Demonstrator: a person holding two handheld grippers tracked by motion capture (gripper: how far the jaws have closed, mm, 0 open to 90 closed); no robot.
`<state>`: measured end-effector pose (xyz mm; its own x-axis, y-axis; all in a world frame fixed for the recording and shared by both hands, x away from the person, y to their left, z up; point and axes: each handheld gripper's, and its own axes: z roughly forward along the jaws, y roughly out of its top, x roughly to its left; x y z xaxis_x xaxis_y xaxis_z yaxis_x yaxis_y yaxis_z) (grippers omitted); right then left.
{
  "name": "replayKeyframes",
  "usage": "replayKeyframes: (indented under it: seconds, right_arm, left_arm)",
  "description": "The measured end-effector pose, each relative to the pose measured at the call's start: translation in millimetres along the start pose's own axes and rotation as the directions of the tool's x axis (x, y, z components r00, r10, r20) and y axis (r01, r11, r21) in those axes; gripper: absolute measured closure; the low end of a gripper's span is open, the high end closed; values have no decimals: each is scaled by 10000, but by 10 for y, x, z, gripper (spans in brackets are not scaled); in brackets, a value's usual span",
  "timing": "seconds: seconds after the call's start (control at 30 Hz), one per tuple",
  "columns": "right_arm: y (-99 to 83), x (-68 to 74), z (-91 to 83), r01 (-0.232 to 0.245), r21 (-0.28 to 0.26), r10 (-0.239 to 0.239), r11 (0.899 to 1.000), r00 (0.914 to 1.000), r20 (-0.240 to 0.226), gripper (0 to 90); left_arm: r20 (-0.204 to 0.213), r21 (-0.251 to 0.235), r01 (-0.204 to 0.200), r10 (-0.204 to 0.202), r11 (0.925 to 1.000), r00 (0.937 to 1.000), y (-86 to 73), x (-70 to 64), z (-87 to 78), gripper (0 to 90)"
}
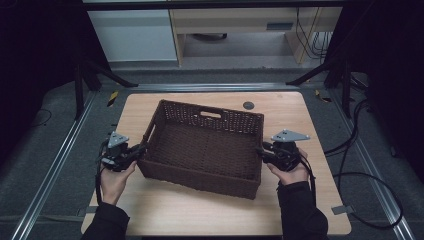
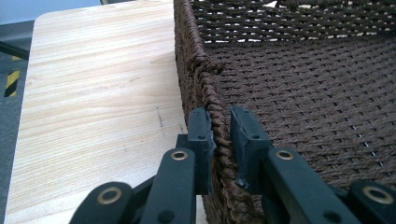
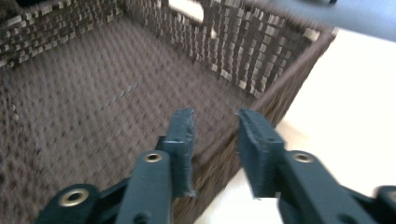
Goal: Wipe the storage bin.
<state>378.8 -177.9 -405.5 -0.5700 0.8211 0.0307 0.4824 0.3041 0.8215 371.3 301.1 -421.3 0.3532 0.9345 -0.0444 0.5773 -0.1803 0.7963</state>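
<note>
An empty dark brown wicker basket (image 1: 210,145) sits slightly askew in the middle of the light wood table (image 1: 200,210). My left gripper (image 1: 141,148) is at its left short wall. In the left gripper view the gripper (image 2: 222,114) is shut on the braided rim (image 2: 205,88), one jaw outside, one inside. My right gripper (image 1: 260,150) is at the right short wall. In the blurred right gripper view the gripper (image 3: 215,116) is open, its jaws straddling the rim (image 3: 280,84) with gaps on both sides. The woven basket floor (image 3: 84,93) holds nothing.
A small grey round disc (image 1: 248,105) is set in the table behind the basket. Bare tabletop (image 2: 93,84) lies left of the basket and in front of it. Metal rails (image 1: 50,165), stand legs and cables (image 1: 360,175) surround the table.
</note>
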Motion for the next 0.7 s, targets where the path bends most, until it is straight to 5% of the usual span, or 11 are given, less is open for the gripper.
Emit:
replayKeyframes:
  seconds: [0.1,0.37,0.63,0.7]
  right_arm:
    - [-7,-37,51,-24,-193,30,9998,9996,286,637]
    - [-51,-23,56,-109,-75,110,9999,9998,170,674]
    - [-53,21,-35,-314,195,316,9993,9995,-101,652]
    - [-34,4,-51,-161,-155,162,9998,9999,28,588]
  left_arm:
    - [30,-51,5,-5,10000,10000,5,15,10,775]
    - [-160,-524,-166,158,9985,9997,50,21,-169,665]
    - [34,-248,-120,121,9996,9999,25,45,-139,812]
    - [21,-281,-71,72,9996,10000,33,50,-123,822]
